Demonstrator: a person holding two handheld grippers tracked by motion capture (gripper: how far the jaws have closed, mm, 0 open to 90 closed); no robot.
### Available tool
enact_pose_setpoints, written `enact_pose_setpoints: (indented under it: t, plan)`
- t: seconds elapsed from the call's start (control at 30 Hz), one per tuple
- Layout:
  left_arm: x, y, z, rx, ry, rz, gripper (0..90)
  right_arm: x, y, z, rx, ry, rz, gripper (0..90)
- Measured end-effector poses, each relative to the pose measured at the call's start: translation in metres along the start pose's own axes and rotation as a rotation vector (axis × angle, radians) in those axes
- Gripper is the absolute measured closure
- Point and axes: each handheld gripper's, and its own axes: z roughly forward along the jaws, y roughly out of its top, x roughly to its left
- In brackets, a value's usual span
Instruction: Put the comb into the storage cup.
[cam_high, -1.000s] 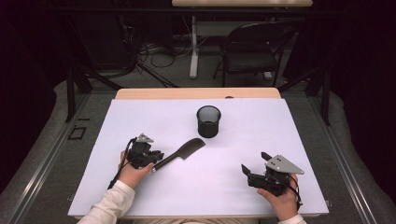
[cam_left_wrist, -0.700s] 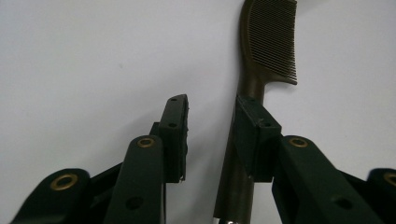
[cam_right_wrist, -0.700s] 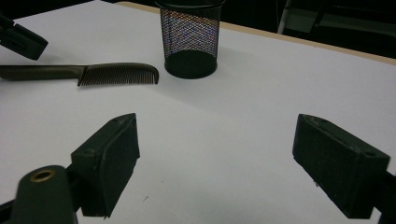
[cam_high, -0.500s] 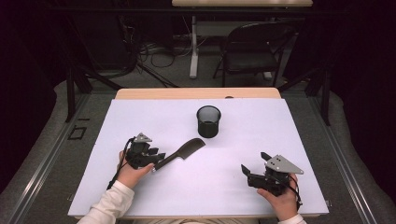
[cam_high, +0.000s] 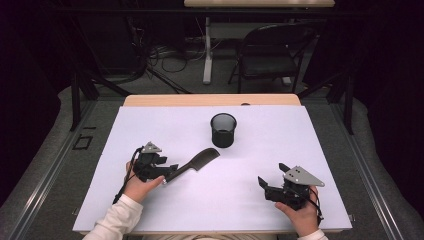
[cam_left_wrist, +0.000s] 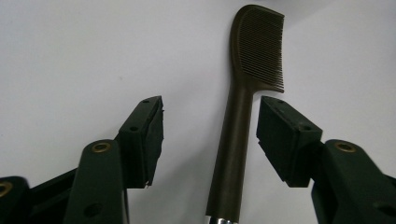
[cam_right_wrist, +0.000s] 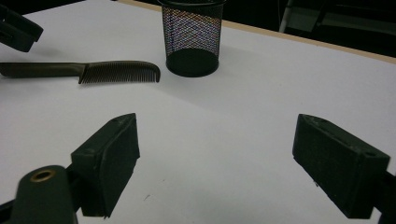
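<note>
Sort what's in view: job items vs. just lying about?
Job:
comb, lying between the left gripper's jaws, which have just been opening, pads clear of it
mesh cup

Lying about:
folding chair
floor cables
right gripper, open over bare table

Bright evenly lit white tabletop, dark surroundings, soft shadows, near jaws slightly blurred

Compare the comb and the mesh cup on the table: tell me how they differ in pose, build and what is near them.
The comb lies flat on the white table; the mesh cup stands upright. The comb is long, solid and toothed at one end; the cup is round, open-topped see-through mesh. The comb's handle lies between the left gripper's jaws, which have just been opening and do not press it; no gripper is at the cup. Both are dark.
</note>
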Motion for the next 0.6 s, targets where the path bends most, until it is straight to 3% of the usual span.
enact_pose_setpoints:
  t: [0.23, 0.6]
  plan:
    - [-0.002, 0.001, -0.004, 0.002, -0.02, 0.003, 38.4, 0.001, 0.0, 0.001, 0.003, 0.004, -0.003, 14.4]
    - [0.0, 0.011, -0.008, 0.061, -0.029, 0.001, 37.8, 0.001, 0.0, 0.002, 0.009, 0.002, 0.001, 14.4]
